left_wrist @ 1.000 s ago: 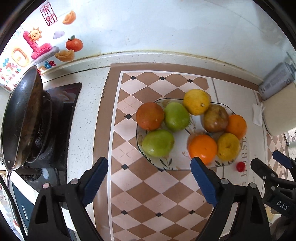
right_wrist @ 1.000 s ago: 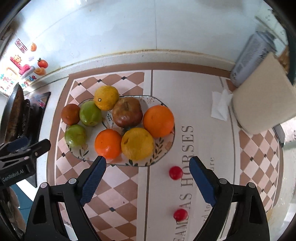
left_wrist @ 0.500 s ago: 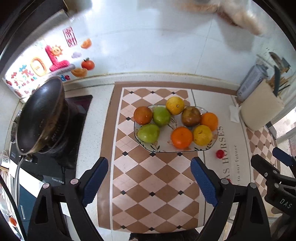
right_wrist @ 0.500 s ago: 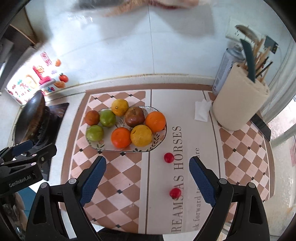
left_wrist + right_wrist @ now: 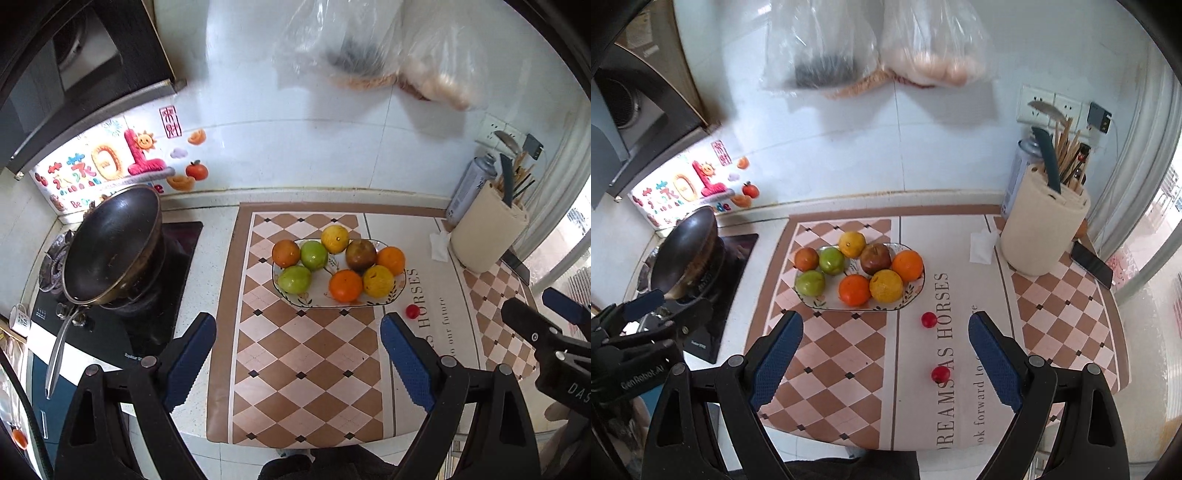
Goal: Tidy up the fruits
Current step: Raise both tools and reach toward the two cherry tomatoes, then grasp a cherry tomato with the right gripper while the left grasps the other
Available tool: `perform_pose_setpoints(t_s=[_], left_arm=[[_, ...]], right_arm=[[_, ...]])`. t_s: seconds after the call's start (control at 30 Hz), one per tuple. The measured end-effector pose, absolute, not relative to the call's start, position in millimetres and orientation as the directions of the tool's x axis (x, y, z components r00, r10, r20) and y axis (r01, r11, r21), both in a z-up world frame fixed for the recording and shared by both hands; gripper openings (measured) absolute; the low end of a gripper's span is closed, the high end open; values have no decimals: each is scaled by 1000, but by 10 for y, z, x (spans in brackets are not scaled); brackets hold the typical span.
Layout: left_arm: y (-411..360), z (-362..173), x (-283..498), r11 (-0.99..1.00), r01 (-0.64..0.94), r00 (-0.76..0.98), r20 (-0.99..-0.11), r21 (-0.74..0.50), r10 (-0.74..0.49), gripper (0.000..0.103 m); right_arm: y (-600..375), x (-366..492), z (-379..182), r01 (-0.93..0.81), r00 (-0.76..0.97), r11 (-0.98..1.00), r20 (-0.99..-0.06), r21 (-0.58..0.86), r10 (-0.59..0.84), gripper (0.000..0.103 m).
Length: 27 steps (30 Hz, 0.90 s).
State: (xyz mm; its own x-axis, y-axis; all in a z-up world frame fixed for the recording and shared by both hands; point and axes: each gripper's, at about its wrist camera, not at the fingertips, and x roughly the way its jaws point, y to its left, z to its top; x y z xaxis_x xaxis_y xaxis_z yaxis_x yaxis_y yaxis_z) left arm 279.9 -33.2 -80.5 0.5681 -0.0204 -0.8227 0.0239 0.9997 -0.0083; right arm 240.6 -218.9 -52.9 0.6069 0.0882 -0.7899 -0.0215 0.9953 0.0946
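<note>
White speckled tabletop (image 5: 218, 236) against a glossy white tiled wall (image 5: 942, 147), mostly covered by a brown-and-cream checked mat (image 5: 306, 354) with printed lettering along its plain cream panel. On the mat, an oval floral-patterned ceramic plate (image 5: 827, 303) loaded with round fruits (image 5: 855, 290): oranges, yellow ones, green ones, one dark brownish. Two small red round fruits on the lettered panel, off the plate: one (image 5: 929, 319) just beside the plate's near right rim, the other (image 5: 940, 374) nearer the tabletop's front edge. To the left, a black wok (image 5: 114, 243) tilted on a black stove, colourful stickers on the wall behind. To the right, a cream cylindrical utensil holder (image 5: 1043, 232) with a grey spray can behind it, a folded white tissue (image 5: 981, 247) beside it, a dark phone (image 5: 1093, 264) near the window side. Clear plastic bags (image 5: 871, 44) hanging on the wall above. Left tongs (image 5: 298, 354) and right tongs (image 5: 885, 352) both spread wide, blue pads empty, hovering above the mat, well clear of the fruits.
</note>
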Motion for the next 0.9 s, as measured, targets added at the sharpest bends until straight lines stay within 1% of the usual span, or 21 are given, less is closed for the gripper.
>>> perform_pose_setpoints(t_s=[0.23,0.6,0.67,0.73,0.77,0.8,0.9], left_arm=[[-328,-694,2612,999,44,590,-807,-7,-32,91],[-314,-674,2508,999,47,592,-805,-19,-43,91],[-327,-685,2507,999,42,592,-805,-20,-41,91],[-344,-714,2534,999,37,586,-809,-26,-43,91],[-361,-733,2559,999,35,582,-812,-26,-41,98],[-379,-763,2591,999,32,578,-815,-20,-35,103],[-477,-893,2713,1000,26,568,-823,15,-2,103]], right_arm=[[-2098,2159,-425,-23,622,995,-778,95,88,94],[-2120,2080,-438,-21,622,992,-775,124,110,94],[-2162,2108,-462,-23,629,989,-767,144,127,99],[-2235,2160,-522,-21,636,987,-760,157,134,99],[-2282,2201,-567,-15,634,987,-761,163,136,99],[-2347,2246,-630,-4,628,985,-766,170,135,99],[-2597,2403,-921,50,588,981,-799,189,124,99]])
